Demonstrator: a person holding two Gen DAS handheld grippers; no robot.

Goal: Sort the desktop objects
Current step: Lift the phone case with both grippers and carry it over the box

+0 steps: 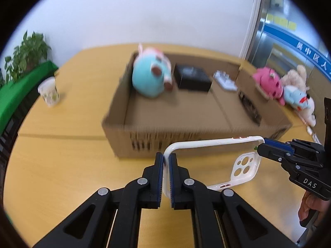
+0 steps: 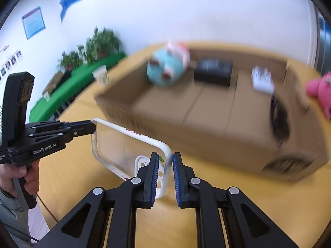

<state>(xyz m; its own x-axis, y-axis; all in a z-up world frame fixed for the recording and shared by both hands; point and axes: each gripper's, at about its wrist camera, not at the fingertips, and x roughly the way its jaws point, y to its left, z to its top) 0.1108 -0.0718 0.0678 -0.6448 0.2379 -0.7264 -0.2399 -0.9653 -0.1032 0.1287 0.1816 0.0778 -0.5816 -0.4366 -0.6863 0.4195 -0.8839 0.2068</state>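
A clear phone case with a white rim hangs in the air in front of an open cardboard box. My left gripper is shut on one end of the case rim. My right gripper is shut on the other end, by the camera cut-out; it shows in the left wrist view at the right. The case shows in the right wrist view with the left gripper holding its far end. The box holds a teal plush, a black box and a white item.
The yellow wooden table bears a printed cup at the left. Pink, beige and blue plush toys lie to the right of the cardboard box. Potted plants and a green surface stand beyond the table's left edge.
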